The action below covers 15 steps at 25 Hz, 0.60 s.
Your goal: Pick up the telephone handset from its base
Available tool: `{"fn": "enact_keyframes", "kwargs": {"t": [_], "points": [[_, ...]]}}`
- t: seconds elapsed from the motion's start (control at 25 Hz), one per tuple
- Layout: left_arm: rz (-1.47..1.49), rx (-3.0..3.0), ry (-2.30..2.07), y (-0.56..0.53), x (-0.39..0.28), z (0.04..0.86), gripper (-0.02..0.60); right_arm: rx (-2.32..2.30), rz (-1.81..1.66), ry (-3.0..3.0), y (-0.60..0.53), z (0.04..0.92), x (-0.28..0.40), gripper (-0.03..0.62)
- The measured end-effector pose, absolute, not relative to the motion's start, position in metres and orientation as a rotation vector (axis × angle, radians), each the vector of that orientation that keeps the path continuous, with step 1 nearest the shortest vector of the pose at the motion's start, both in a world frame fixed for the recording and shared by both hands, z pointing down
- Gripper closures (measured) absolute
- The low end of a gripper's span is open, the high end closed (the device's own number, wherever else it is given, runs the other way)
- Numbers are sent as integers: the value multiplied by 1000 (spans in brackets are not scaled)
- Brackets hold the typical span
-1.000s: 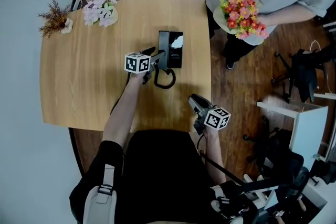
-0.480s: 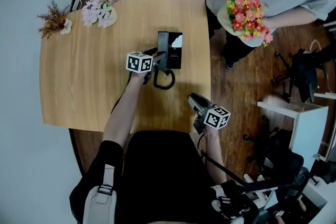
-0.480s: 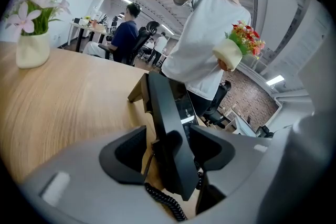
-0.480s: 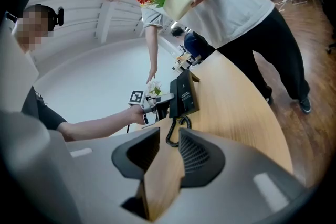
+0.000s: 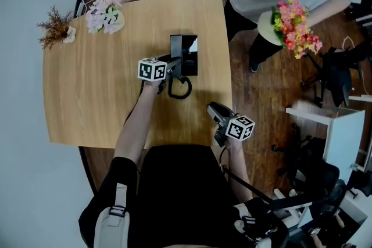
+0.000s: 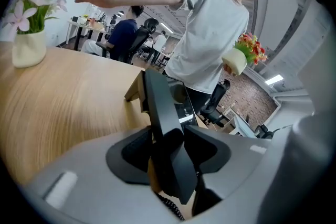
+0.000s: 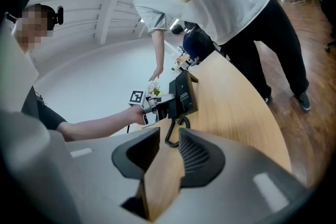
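Closing around the near end of the handset, the jaws of the left gripper straddle it, with a sliver of desk showing beside one pad. The handset lies on its base, its long axis running away from the person, and nothing stands above it. The right gripper, jaws apart and empty, hangs well apart at the desk's near edge.

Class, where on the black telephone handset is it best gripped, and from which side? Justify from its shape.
Grip the long black telephone handset across its narrow width near its nearer end, coming from the person's side: the bar lies lengthwise away. The left gripper straddles it there, jaws closing.
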<state>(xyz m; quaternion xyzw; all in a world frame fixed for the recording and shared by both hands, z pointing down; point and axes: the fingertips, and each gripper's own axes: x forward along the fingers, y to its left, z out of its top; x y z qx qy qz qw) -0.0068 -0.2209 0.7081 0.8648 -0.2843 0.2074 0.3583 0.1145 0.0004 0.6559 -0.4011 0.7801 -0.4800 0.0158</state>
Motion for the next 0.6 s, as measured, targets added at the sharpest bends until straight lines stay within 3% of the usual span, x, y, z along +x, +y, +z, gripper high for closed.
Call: {"fn": "enact_keyframes", "kwargs": {"t": [0.36,0.44,0.6], "points": [[493,2207,-748,-220,-11,704,430,-1249,-1489,2418,2,657,114,490],[495,2209,-795,-222,-15,698,478,-1247,-1486,2417,3,658,115,490],[497,2184,-804,-222,-17,699,483,-1241,-1492,2420,3,658,114,490]]}}
